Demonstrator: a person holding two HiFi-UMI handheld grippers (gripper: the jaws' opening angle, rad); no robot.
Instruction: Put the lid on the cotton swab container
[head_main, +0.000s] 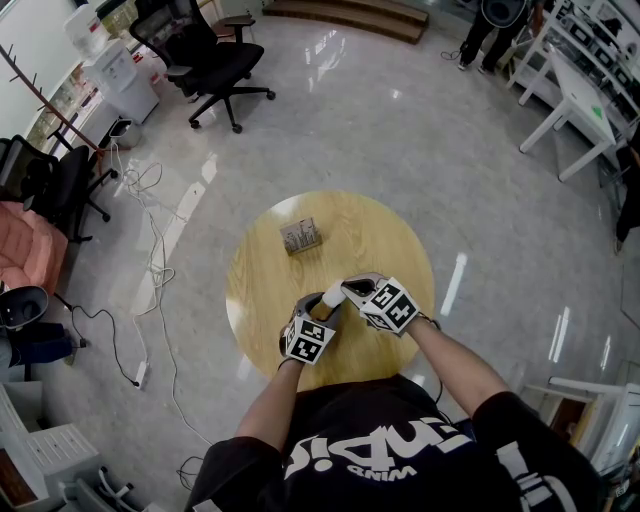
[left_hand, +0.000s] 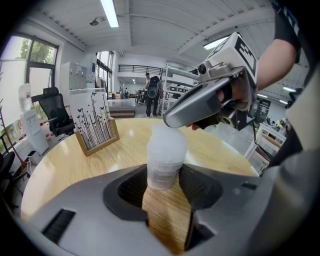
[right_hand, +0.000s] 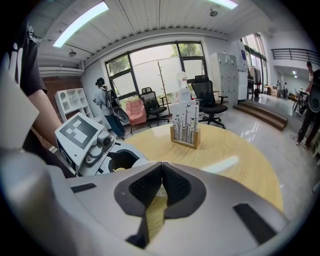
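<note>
A translucent white cotton swab container (left_hand: 164, 165) stands upright between the jaws of my left gripper (left_hand: 165, 181), whose pads press on its sides. Its frosted lid (left_hand: 167, 137) sits on top. My right gripper (left_hand: 169, 120) comes in from the right, its tips resting on the lid's top. In the right gripper view the right gripper (right_hand: 161, 167) has its jaws closed tip to tip, and the left gripper (right_hand: 122, 160) lies just beyond them to the left. From above, both grippers meet at the container (head_main: 332, 295) near the table's front edge.
The round wooden table (head_main: 370, 230) carries a wooden card holder (head_main: 300, 236) with printed cards toward the back. Office chairs, cables on the floor and white desks surround the table. A person with a backpack stands far off.
</note>
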